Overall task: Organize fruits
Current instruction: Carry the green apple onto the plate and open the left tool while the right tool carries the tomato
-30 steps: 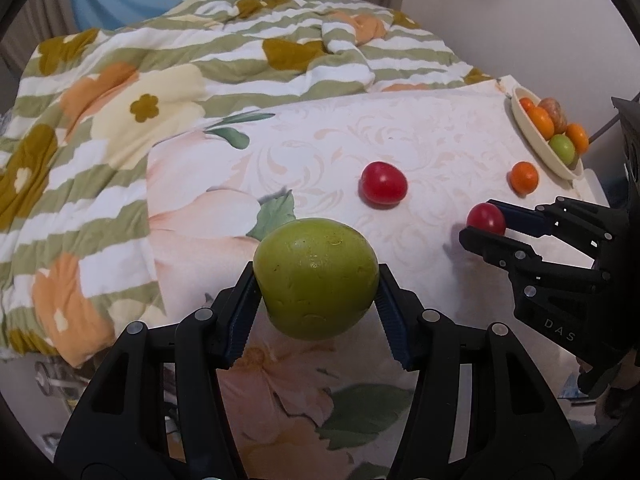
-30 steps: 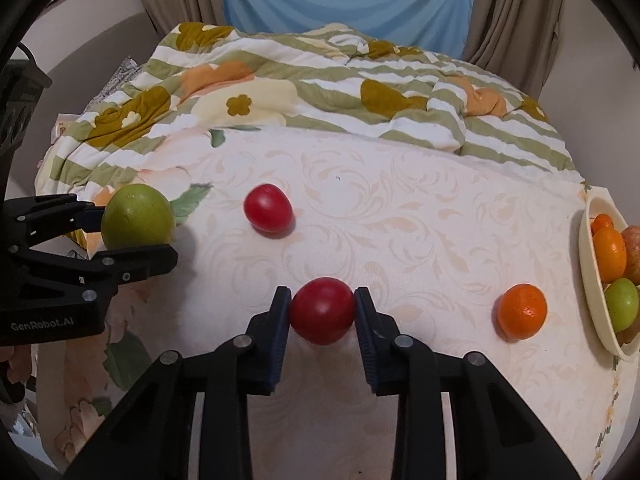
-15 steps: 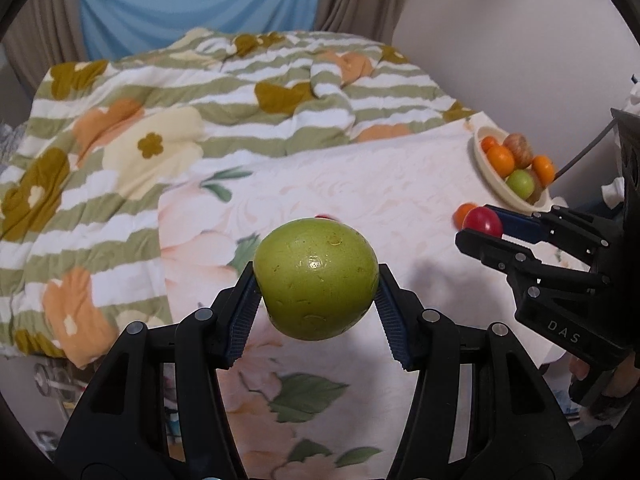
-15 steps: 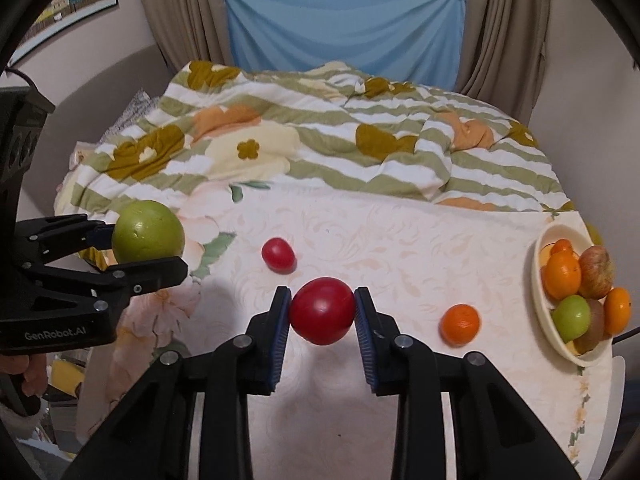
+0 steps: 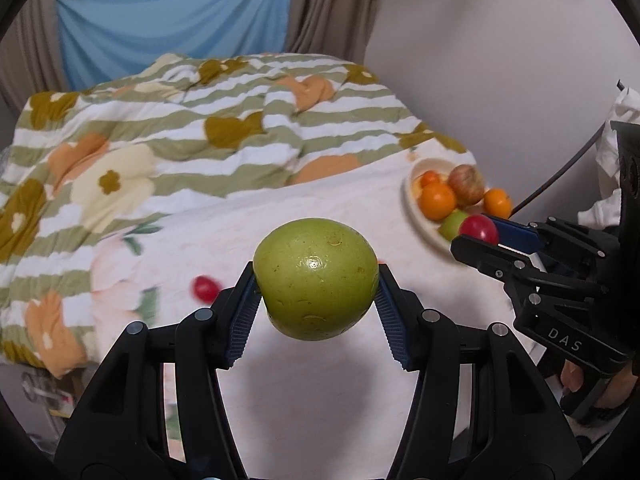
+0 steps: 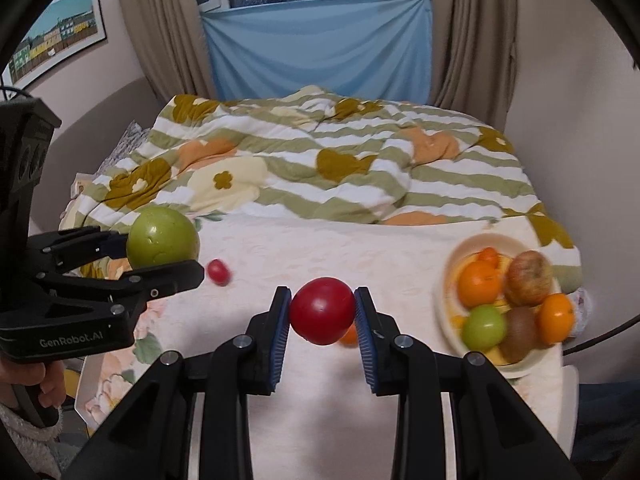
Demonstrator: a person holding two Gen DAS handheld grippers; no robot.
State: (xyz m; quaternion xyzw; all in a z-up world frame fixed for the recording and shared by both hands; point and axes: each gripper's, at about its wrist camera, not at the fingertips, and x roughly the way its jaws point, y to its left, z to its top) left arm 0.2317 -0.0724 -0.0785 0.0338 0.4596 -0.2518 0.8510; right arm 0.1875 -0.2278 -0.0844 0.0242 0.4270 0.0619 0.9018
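Green apple [image 5: 316, 278]; red tomato [image 6: 322, 310]; green-white striped floral quilt [image 6: 320, 168]; blue curtain [image 6: 320, 44].

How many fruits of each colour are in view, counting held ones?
Green: 2, held green apple, bowl green fruit
Red: 2, held red fruit, loose red fruit
Orange: 4, three bowl oranges, loose orange
Red-yellow: 1, apple
Brown: 1, kiwi
Total: 10

A round, speckled green apple [image 5: 316, 278] is clamped off the bed, and a smaller glossy red fruit [image 6: 322, 310] likewise. Another small red fruit [image 6: 218, 271] lies on the pale floral sheet. A cream oval bowl [image 6: 448, 280] at the sheet's right edge holds 3 oranges, a reddish apple, a green apple and a kiwi.
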